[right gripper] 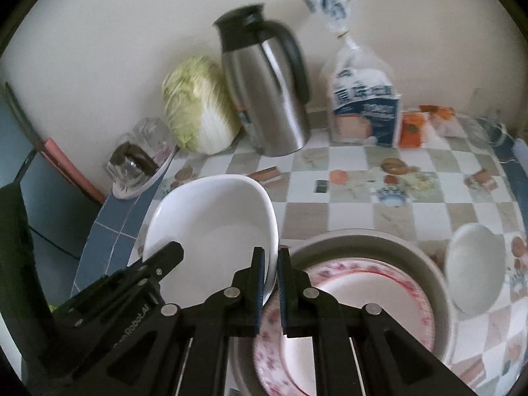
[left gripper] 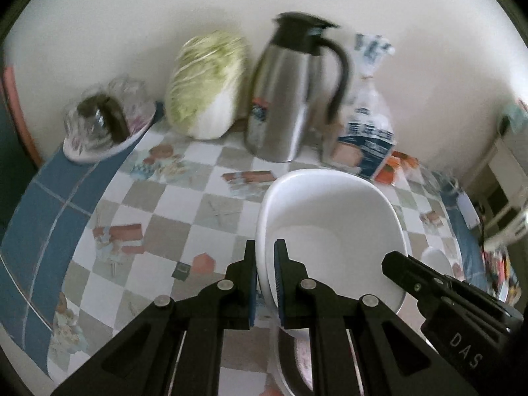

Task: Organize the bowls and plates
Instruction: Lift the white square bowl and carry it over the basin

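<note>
Both tools pinch one white dish by opposite rims: left tool, right tool, held above the worktop. Near its front edge a flowered plate already sits in a grey bowl. A small white bowl beside them looks unsorted.

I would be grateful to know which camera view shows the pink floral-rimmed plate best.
The right wrist view: the pink floral-rimmed plate lies there inside a wide grey dish, with most of its rim and centre visible past the right gripper's fingers. The left wrist view shows only a small sliver of it low between the gripper's arms.
</note>
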Demonstrator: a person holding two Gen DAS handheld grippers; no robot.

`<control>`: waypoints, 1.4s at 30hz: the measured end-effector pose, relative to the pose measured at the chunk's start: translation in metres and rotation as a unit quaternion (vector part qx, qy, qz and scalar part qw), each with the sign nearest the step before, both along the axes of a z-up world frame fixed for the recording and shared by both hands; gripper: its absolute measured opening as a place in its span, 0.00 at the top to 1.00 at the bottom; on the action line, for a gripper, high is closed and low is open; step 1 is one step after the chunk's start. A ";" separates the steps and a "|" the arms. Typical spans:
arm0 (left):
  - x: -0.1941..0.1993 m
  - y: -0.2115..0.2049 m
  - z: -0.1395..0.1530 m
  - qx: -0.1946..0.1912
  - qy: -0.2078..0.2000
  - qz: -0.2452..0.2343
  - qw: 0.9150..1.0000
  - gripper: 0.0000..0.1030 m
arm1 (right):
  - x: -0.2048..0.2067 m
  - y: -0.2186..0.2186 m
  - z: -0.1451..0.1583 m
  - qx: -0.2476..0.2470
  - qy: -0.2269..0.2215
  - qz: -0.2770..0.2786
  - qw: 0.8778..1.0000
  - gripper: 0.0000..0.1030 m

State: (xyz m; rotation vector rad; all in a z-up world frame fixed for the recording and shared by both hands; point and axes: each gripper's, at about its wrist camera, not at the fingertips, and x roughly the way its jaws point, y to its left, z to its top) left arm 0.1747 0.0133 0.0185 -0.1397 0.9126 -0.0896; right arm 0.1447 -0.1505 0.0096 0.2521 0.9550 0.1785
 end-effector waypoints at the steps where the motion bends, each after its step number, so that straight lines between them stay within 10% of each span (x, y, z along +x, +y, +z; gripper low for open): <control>1: -0.004 -0.007 0.004 0.007 -0.006 -0.008 1.000 0.91 | -0.005 -0.007 0.002 0.006 -0.002 -0.005 1.000 0.92; 24: -0.044 -0.083 0.026 0.039 -0.043 -0.097 0.994 0.91 | -0.075 -0.096 0.020 0.074 -0.048 -0.081 0.993 0.90; 42: -0.040 -0.087 0.009 0.039 0.006 -0.099 0.994 0.91 | -0.076 -0.106 0.007 0.088 -0.019 -0.072 0.993 0.90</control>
